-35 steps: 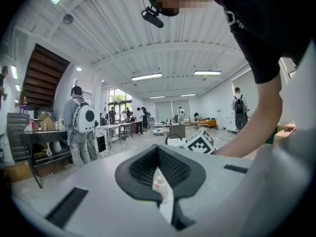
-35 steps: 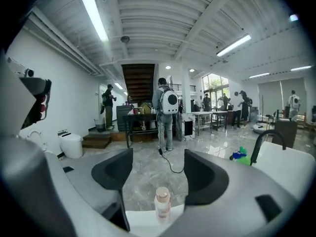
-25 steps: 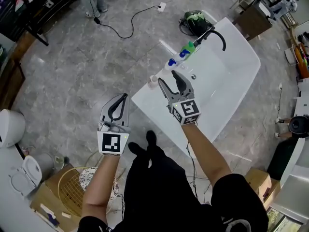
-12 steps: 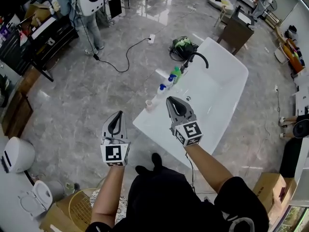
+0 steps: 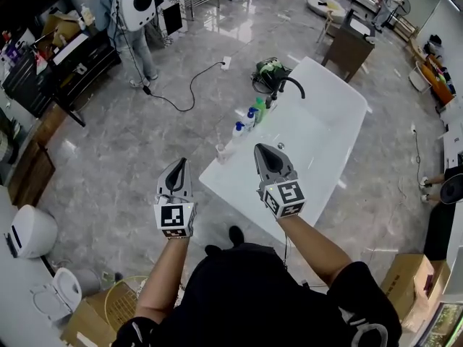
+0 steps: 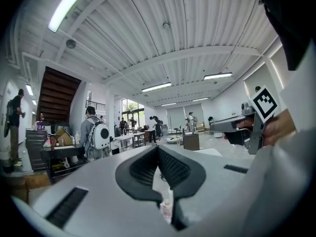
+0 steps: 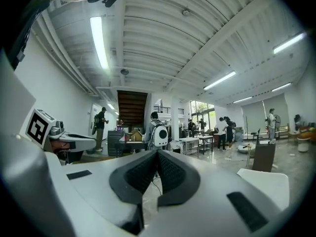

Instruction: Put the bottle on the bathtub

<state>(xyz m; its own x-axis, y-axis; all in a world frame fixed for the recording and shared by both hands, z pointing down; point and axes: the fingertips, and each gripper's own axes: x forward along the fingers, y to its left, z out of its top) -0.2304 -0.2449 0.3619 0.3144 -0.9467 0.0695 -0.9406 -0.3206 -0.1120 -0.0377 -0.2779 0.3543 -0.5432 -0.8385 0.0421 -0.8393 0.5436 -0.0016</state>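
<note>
The white bathtub (image 5: 325,132) lies ahead of me, with a black faucet (image 5: 289,85) at its far left rim. Along that left rim stand a small pale bottle (image 5: 221,152), a white bottle with a blue cap (image 5: 238,129), a blue one (image 5: 249,118) and a green one (image 5: 260,109). My left gripper (image 5: 181,163) is shut and empty over the floor, short of the tub's near corner. My right gripper (image 5: 260,148) is shut and empty over the tub's near end. In the left gripper view a pale bottle (image 6: 166,210) shows far off below the closed jaws.
A person with a white backpack (image 5: 134,6) stands at the far left beside dark shelves. A black cable (image 5: 184,85) crosses the floor, and a green bag (image 5: 271,69) lies behind the faucet. A toilet (image 5: 29,230) and a wicker basket (image 5: 126,306) are near my left.
My right gripper went from open to shut. Both grippers dropped slightly in the view as my head lifted, bringing more of the far room into sight.
</note>
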